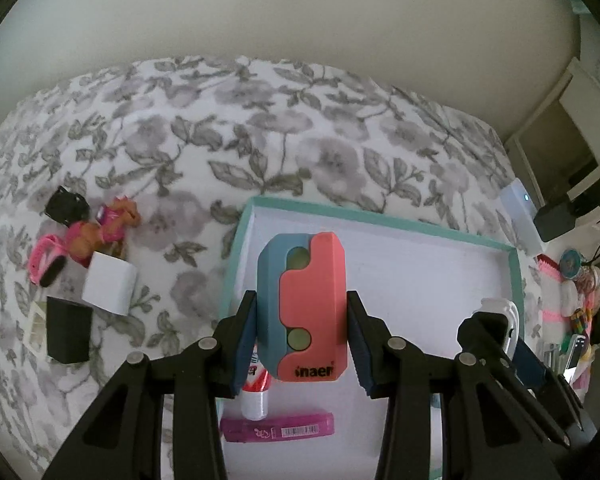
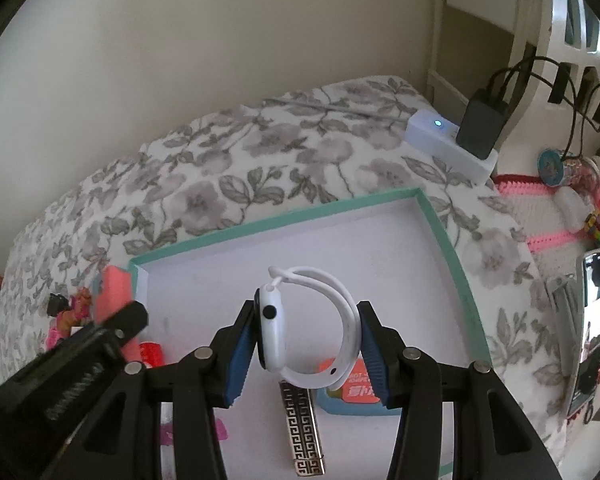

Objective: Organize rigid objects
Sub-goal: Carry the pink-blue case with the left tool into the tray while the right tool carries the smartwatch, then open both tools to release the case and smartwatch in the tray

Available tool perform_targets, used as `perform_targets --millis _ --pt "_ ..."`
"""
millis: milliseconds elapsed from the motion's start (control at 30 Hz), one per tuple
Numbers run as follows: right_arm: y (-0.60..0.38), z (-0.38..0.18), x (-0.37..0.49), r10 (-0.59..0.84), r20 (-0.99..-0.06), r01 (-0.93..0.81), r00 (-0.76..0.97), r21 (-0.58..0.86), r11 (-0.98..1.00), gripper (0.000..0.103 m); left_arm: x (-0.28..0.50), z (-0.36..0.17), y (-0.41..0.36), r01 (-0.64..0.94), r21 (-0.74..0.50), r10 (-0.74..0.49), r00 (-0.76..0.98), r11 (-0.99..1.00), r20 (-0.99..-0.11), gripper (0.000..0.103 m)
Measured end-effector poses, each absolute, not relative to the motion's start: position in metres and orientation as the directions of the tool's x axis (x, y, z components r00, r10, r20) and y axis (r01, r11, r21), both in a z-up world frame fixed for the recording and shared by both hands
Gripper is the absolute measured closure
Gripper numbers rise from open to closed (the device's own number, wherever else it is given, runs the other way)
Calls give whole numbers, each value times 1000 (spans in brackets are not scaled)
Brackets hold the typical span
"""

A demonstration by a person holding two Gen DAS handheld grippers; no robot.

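My left gripper (image 1: 302, 300) is shut on a pink and blue plastic block (image 1: 312, 300), which hangs over the left part of a white tray with a teal rim (image 1: 380, 220). My right gripper (image 2: 306, 308) is shut on a white smartwatch (image 2: 276, 328), one pad on its body and the other on the looped strap, above the middle of the tray (image 2: 280, 216). In the tray lie a red and white tube (image 1: 256, 392), a magenta highlighter (image 1: 278, 430), a patterned metal lighter (image 2: 302, 428) and an orange and teal item (image 2: 350, 394). Each view catches the other gripper (image 1: 496, 320) (image 2: 128, 316) at its edge.
The tray rests on a floral bedspread (image 1: 260, 128). Left of it lie a toy pony (image 1: 100, 232), a pink watch (image 1: 44, 260), a white cube (image 1: 108, 288), a black box (image 1: 68, 334) and a black item (image 1: 66, 208). A white power strip (image 2: 448, 144) and clutter sit at the right.
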State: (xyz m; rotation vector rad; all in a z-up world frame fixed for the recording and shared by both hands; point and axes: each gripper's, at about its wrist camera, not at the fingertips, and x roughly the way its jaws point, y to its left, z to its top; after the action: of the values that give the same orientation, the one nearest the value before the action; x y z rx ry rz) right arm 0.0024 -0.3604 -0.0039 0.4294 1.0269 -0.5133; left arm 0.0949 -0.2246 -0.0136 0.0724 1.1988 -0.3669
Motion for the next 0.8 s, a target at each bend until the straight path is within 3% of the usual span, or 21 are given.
perform_targets --millis 800 --pt "-357 -45 6 -163 -935 582 316 55 811 51 95 -39 -227 335 -122 -216 261 934 -941 58"
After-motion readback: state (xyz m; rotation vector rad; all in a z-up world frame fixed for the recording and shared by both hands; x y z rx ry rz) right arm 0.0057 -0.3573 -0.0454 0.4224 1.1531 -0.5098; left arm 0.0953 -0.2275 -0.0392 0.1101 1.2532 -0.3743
